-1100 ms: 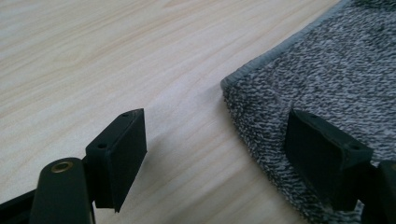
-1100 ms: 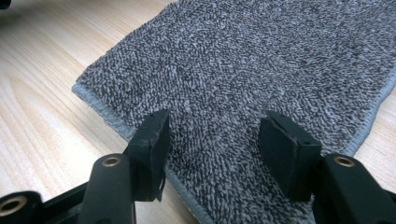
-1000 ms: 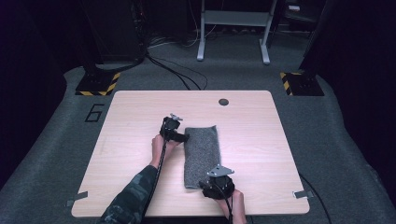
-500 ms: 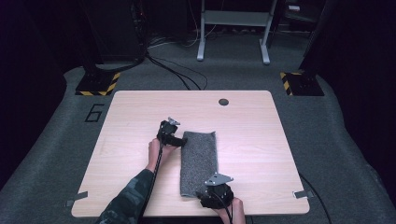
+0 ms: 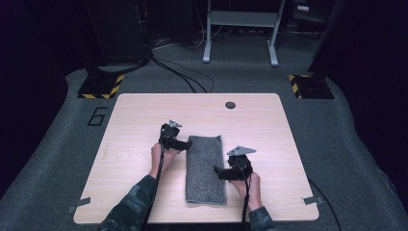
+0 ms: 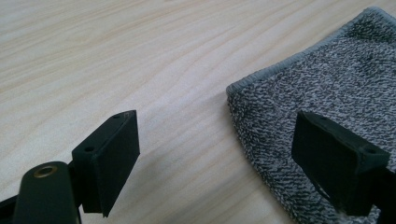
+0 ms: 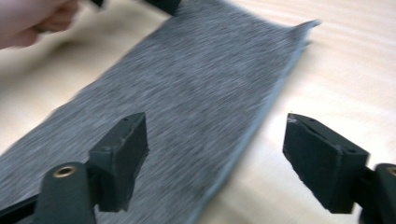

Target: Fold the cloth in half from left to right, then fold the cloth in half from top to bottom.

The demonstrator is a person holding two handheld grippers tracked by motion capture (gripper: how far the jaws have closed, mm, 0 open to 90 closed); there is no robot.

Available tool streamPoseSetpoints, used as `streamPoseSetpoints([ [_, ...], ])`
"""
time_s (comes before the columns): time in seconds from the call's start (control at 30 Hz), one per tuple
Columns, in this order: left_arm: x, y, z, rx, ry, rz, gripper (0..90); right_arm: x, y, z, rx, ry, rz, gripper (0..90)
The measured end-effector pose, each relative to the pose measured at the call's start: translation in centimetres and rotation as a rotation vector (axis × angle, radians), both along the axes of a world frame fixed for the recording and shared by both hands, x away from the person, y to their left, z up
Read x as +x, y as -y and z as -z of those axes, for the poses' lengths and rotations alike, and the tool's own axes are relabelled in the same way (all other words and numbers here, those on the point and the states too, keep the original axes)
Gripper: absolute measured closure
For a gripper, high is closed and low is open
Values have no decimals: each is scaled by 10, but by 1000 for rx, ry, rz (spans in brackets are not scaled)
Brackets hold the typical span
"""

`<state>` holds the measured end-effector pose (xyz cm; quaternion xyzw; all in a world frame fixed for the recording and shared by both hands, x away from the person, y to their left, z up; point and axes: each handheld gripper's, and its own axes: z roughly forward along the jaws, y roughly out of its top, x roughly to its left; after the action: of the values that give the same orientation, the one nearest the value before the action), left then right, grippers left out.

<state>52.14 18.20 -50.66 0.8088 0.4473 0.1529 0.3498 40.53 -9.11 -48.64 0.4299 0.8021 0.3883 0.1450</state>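
A grey towel (image 5: 206, 168), folded into a long strip, lies flat on the wooden table (image 5: 134, 125). My left gripper (image 5: 186, 143) rests at the strip's far left corner, and its jaws have just been opening. In the left gripper view that towel corner (image 6: 336, 79) lies partly under the right jaw, and the left gripper (image 6: 219, 163) is open with no pad pressing on it. My right gripper (image 5: 217, 172) hovers at the strip's right edge, pointing left. Its jaws have just been opening too. In the right gripper view the towel (image 7: 187, 79) edge runs between the jaws of the open right gripper (image 7: 215, 158).
A dark round grommet (image 5: 230, 105) sits near the table's far edge. Tape marks the near corners (image 5: 312, 199). Cables (image 5: 183, 77) and a metal stand (image 5: 240, 33) are on the floor beyond the table. Bare wood surrounds the towel on both sides.
The right gripper has let go of the towel's near end and moved up to its right edge. The towel's near end now lies flat. The left gripper has barely moved.
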Motion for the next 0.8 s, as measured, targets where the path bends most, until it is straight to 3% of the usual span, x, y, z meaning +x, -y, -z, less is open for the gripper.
streamPoseSetpoints([
  [0.17, 0, 2, 0, -17, 3, -12, 150, 35, -2, 0, -28, -15, 19, 206],
  [0.43, 4, 3, 0, -26, -4, -11, 147, 72, -15, 2, -55, -37, 40, 191],
  [0.5, 6, 5, 0, -18, -6, -10, 150, 81, -18, 2, -69, -29, 53, 205],
  [0.7, 8, 14, 1, -16, -8, -7, 189, 106, -21, 8, -63, -74, 93, 283],
  [0.8, 8, 17, 2, -4, -12, 9, 230, 113, -22, 15, -83, -66, 114, 315],
])
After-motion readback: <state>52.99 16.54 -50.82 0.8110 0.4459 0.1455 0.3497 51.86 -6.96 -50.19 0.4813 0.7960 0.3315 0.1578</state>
